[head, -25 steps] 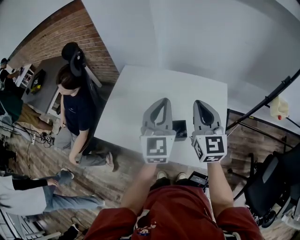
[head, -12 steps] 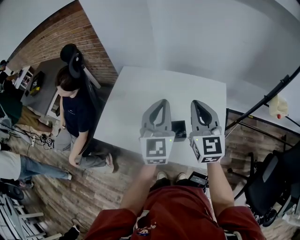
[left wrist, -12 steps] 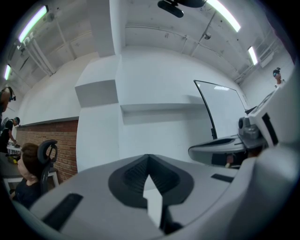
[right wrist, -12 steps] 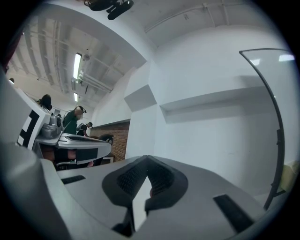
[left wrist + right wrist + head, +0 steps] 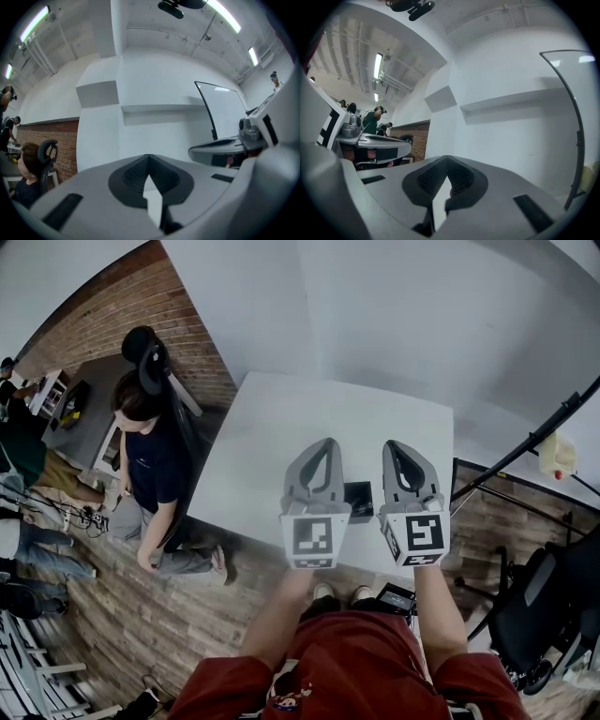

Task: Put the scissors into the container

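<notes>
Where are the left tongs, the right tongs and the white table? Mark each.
left tongs (image 5: 327, 442), head view, at the closed tips.
right tongs (image 5: 397, 445), head view, at the closed tips.
white table (image 5: 281, 423), head view, on the bare top.

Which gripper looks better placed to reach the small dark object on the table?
Left, by a little. The dark object shows between the two grippers, nearer the left gripper than the right gripper. Both are shut, empty and held level above the table, so the edge is slight.
</notes>
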The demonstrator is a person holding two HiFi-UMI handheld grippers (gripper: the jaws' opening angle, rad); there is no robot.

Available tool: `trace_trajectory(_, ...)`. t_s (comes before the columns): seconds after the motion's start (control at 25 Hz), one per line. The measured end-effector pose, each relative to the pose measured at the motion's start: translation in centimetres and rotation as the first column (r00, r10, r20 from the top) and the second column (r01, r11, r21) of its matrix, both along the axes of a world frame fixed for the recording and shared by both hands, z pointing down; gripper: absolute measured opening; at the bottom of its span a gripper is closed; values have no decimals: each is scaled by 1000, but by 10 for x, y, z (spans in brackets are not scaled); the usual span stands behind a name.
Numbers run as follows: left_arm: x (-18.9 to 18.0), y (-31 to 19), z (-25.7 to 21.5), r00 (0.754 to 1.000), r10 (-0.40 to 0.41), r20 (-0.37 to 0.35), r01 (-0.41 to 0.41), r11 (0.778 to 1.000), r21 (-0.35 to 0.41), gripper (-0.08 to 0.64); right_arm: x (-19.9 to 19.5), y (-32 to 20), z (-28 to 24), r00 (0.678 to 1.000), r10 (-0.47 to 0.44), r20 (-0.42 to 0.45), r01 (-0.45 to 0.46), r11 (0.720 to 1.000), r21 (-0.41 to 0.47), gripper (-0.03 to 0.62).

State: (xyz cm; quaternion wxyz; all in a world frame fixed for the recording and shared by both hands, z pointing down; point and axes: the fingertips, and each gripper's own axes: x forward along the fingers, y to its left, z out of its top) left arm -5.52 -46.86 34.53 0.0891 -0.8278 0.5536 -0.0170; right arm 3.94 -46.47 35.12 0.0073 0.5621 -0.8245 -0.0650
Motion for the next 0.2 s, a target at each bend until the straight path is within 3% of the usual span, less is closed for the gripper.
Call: trace_trajectory(0.2, 2, -1, 1, 1000, 1, 1, -1, 1000, 2, 11, 6, 0, 4, 1000, 12, 10, -11, 1000, -24, 8)
